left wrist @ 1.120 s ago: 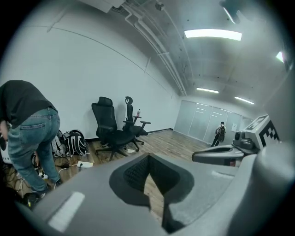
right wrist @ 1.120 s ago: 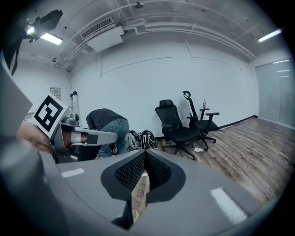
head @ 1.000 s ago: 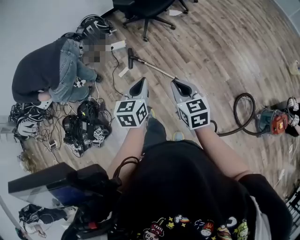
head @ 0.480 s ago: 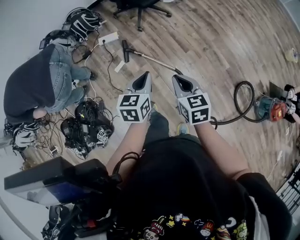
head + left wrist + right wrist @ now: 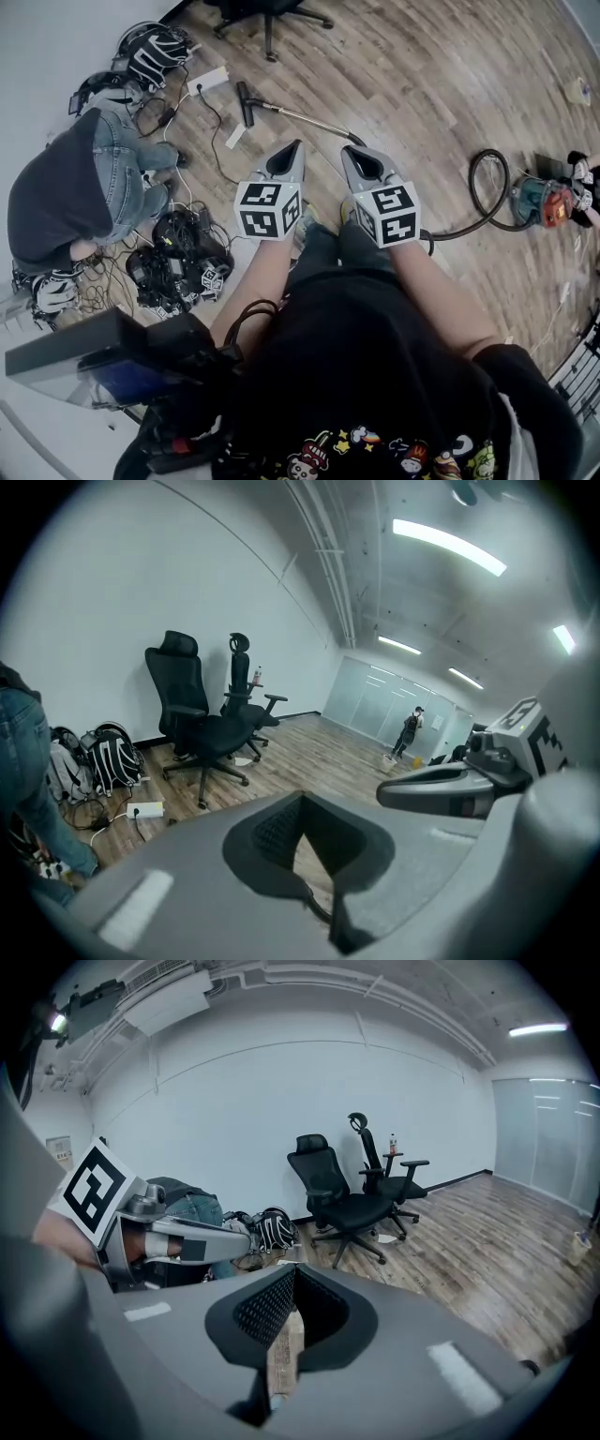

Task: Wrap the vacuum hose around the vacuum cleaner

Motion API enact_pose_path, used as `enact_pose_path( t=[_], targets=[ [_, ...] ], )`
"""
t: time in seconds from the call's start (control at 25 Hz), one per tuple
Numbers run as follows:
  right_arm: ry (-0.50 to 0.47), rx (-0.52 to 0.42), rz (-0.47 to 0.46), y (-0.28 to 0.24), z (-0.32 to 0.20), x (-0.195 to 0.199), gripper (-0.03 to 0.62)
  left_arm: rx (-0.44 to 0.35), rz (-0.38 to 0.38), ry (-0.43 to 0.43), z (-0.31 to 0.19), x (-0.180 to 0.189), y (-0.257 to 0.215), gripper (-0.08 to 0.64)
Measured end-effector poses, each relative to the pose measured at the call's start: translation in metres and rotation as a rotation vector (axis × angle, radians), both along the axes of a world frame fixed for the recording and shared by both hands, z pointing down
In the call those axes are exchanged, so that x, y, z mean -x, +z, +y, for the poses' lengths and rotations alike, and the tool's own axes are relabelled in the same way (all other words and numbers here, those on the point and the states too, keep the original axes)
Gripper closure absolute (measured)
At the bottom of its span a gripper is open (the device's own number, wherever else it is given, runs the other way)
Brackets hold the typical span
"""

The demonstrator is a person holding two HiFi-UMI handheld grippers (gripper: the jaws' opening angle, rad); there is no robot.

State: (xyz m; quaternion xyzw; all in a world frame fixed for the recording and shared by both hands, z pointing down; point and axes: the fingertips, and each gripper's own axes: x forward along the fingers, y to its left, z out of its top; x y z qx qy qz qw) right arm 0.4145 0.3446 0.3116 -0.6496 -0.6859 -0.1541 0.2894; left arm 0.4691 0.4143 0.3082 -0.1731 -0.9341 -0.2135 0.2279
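Your left claw [image 5: 297, 145] and right claw [image 5: 346, 151] are both closed on nothing, side by side in the air. The hose [image 5: 478, 202] loops on the floor at right, by the vacuum [image 5: 542, 202], well apart from you. Reaching over, you may trip on the wand [image 5: 300, 117] ahead.

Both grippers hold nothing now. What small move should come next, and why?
Probably turn right and bring the right gripper toward the hose. Both it and the left gripper are shut and empty, and the hose lies unwrapped on the floor beside the vacuum cleaner.
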Motion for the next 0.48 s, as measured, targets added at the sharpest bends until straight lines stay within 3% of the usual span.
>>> enact_pose_path(
  t=[0.2, 0.48],
  targets=[
    [-0.007, -0.003, 0.012, 0.004, 0.01, 0.023, 0.574, 0.002, 0.041, 0.027, 0.009, 0.022, 0.007, 0.56],
    [-0.05, -0.019, 0.059, 0.026, 0.037, 0.069, 0.574, -0.029, 0.1, -0.024, 0.038, 0.064, 0.023, 0.558]
  ],
)
